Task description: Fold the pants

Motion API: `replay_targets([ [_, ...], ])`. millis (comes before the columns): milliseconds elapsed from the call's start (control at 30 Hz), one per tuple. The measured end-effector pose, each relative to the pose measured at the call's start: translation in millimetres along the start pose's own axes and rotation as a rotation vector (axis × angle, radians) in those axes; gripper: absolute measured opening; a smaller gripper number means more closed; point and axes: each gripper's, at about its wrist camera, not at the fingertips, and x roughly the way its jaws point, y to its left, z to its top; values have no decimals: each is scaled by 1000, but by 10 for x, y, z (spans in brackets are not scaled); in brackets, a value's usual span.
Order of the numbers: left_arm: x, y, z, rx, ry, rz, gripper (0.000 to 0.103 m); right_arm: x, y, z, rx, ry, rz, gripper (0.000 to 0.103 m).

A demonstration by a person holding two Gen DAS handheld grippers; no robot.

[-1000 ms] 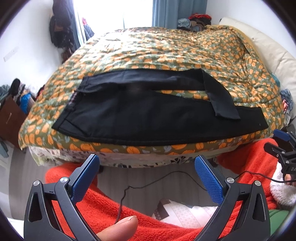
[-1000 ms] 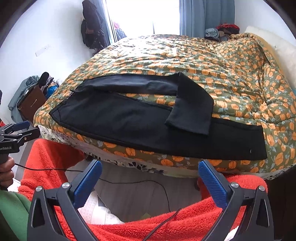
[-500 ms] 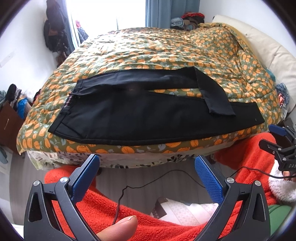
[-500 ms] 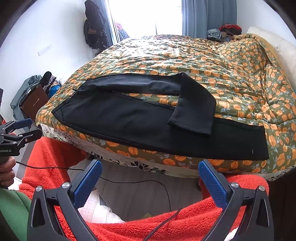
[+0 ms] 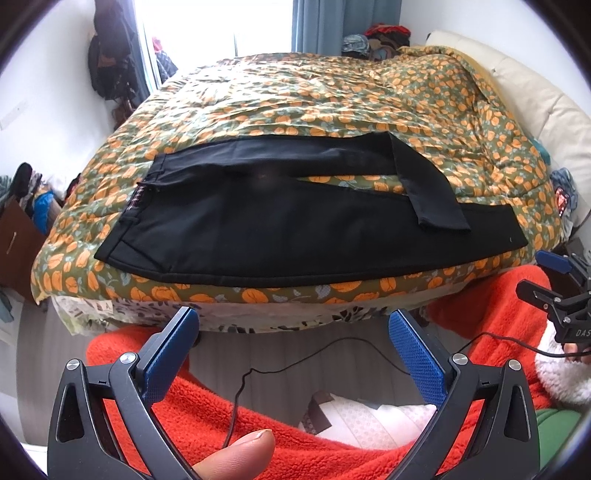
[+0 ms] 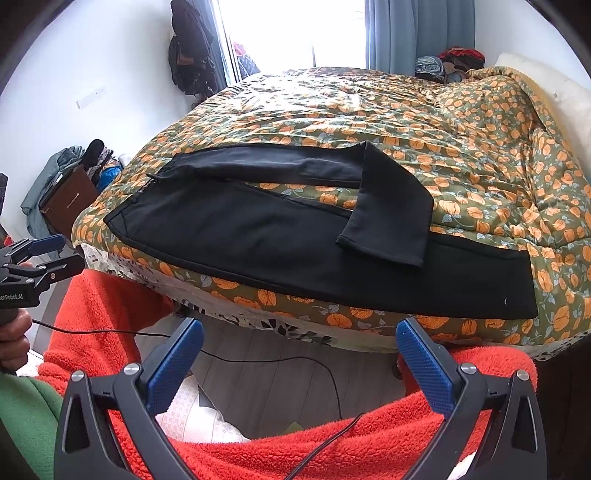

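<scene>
While our left gripper (image 5: pixel 291 350) and right gripper (image 6: pixel 299 360) hang apart and empty at frame bottom, we judge the pants (image 6: pixel 258 236) barely started: one leg doubled back, main folds remaining.

Both fisheye cameras sit low, just behind their own blue-padded fingers, and look forward and a little downward at the long near side of the bed with the green quilt printed with orange flowers (image 5: pixel 332 96), from a short way off its edge. The left wrist camera stands more toward the waistband end of the black pants (image 5: pixel 258 229), and the right wrist camera more toward the hem end (image 6: pixel 480 291). The two views share the whole pants, the quilt, the bright window (image 6: pixel 295 29) behind, and each view catches the other black gripper at its outer edge.
</scene>
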Motion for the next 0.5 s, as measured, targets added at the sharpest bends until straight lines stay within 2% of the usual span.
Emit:
replay_targets([
  [500,6,-38,-22,0,11,-11,103,-12,-6,-10,4,-4,3,103],
])
